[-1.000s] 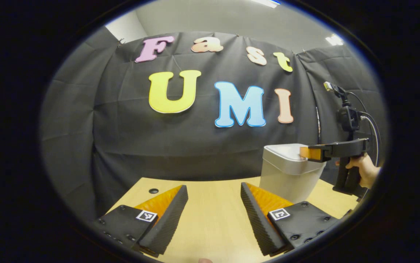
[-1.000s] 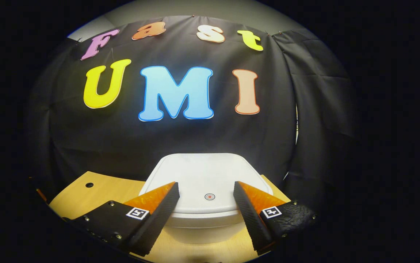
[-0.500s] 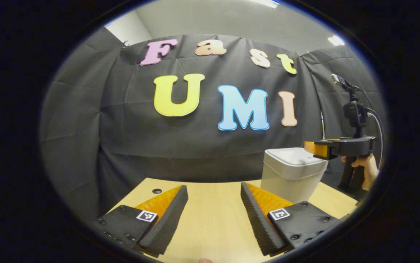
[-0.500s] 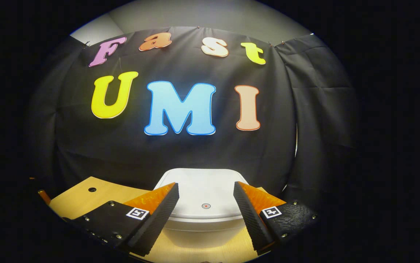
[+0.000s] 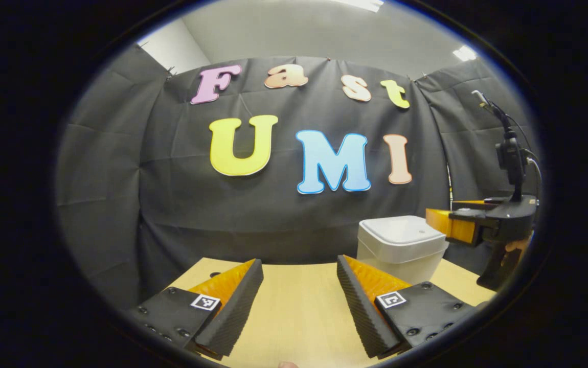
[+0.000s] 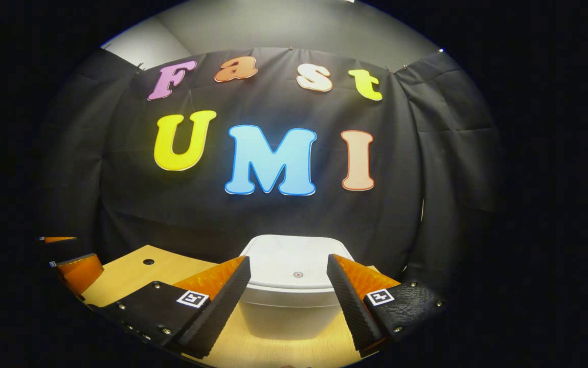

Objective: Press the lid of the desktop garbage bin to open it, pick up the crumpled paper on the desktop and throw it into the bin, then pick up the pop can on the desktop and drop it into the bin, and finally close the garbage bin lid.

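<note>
Left gripper [image 5: 299,286], bottom centre of the left gripper view: fingers spread wide, nothing between them, bare wooden desk [image 5: 299,312] under the gap. Right gripper [image 6: 288,286], bottom centre of the right gripper view: fingers likewise parted and empty, framing the garbage bin [image 6: 290,312] just beyond their tips without touching it; the same gripper is seen at right centre of the left gripper view, level with the bin's top and beside it. Lid [image 6: 296,266] lies flat and closed, small red dot [image 6: 297,274] near its front edge. Bin sits at lower right in the left gripper view [image 5: 401,250], against the cloth wall. Contents cannot be told with the lid down. Judgement: whichever step this is, a press should land one fingertip squarely on the dot, straight down, short and firm, so the light bin does not skid or tip. Crumpled paper and can: position unknown from here.
</note>
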Tool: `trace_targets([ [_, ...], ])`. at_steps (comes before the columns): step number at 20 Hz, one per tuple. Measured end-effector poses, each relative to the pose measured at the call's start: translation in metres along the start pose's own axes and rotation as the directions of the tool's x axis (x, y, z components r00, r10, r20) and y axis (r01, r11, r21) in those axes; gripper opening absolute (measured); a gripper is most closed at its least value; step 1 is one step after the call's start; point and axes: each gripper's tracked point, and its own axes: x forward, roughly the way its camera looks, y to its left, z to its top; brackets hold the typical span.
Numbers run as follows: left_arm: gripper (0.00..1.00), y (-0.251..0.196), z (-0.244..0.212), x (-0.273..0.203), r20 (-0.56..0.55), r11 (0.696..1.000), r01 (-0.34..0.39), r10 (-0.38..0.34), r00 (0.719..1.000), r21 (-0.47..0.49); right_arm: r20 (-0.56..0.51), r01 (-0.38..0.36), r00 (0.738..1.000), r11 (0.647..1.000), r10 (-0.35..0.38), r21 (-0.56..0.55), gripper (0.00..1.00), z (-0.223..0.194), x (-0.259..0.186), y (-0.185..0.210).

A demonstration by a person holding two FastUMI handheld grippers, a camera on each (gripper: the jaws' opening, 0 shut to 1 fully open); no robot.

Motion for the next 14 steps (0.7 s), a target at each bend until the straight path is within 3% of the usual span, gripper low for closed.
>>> trace_targets([
  [1, 1.00, -0.004, 0.001, 0.000, 0.004, 1.000, -0.006, 0.006, 1.000, -0.002, 0.007, -0.011, 1.000, 1.000, 0.011, 0.002, 0.96, 0.001, -0.006, -0.002],
  [5, 1.00, -0.012, 0.005, -0.005, 0.024, 0.999, -0.041, 0.041, 0.999, 0.004, 0.027, -0.053, 0.998, 0.999, 0.053, -0.001, 0.96, -0.004, -0.030, 0.002],
  [7, 0.95, -0.011, 0.003, -0.009, 0.027, 0.998, -0.069, 0.069, 0.997, 0.006, 0.036, -0.073, 0.997, 0.997, 0.073, -0.014, 0.96, -0.006, -0.041, 0.001],
  [9, 1.00, -0.009, -0.003, -0.014, 0.021, 0.994, -0.106, 0.106, 0.994, 0.008, 0.043, -0.096, 0.994, 0.995, 0.096, -0.018, 0.96, -0.008, -0.052, 0.001],
  [10, 0.95, -0.006, -0.005, -0.017, 0.019, 0.992, -0.125, 0.124, 0.992, 0.012, 0.046, -0.106, 0.993, 0.994, 0.106, -0.016, 0.96, -0.009, -0.057, 0.001],
  [14, 1.00, 0.004, -0.009, -0.029, 0.007, 0.986, -0.166, 0.166, 0.986, -0.005, 0.063, -0.110, 0.992, 0.994, 0.111, -0.021, 0.96, -0.011, -0.070, 0.003],
])
